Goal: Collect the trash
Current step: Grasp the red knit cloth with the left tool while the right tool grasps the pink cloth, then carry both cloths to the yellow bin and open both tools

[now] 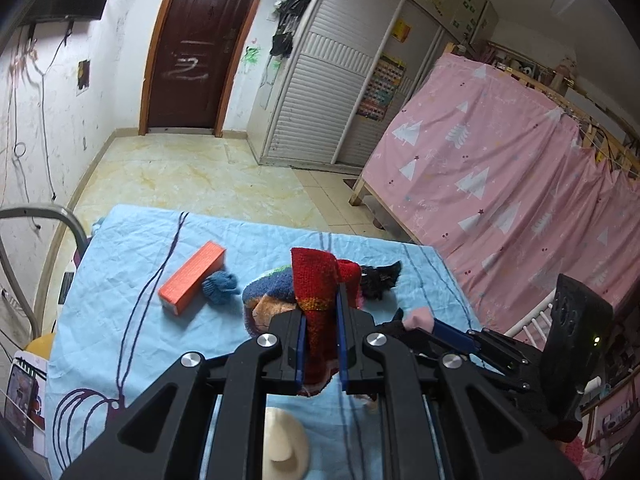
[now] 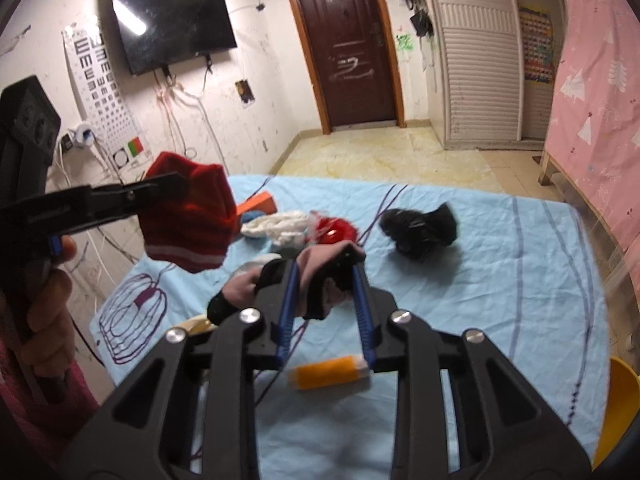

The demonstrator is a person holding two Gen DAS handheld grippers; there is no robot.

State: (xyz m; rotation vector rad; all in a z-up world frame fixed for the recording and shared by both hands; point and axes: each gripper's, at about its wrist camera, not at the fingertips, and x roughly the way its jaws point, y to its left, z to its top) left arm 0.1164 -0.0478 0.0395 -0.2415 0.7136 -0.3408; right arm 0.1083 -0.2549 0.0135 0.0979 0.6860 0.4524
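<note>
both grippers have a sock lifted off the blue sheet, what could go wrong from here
1. The right gripper pinches the pink and black sock only near its fingertips, with most of the sock hanging loose; it might slip out.
2. The red sock in the left gripper dangles low and may drag across the pile of socks beneath, pulling one along.
3. The two grippers sit close together, so they might bump.
</note>
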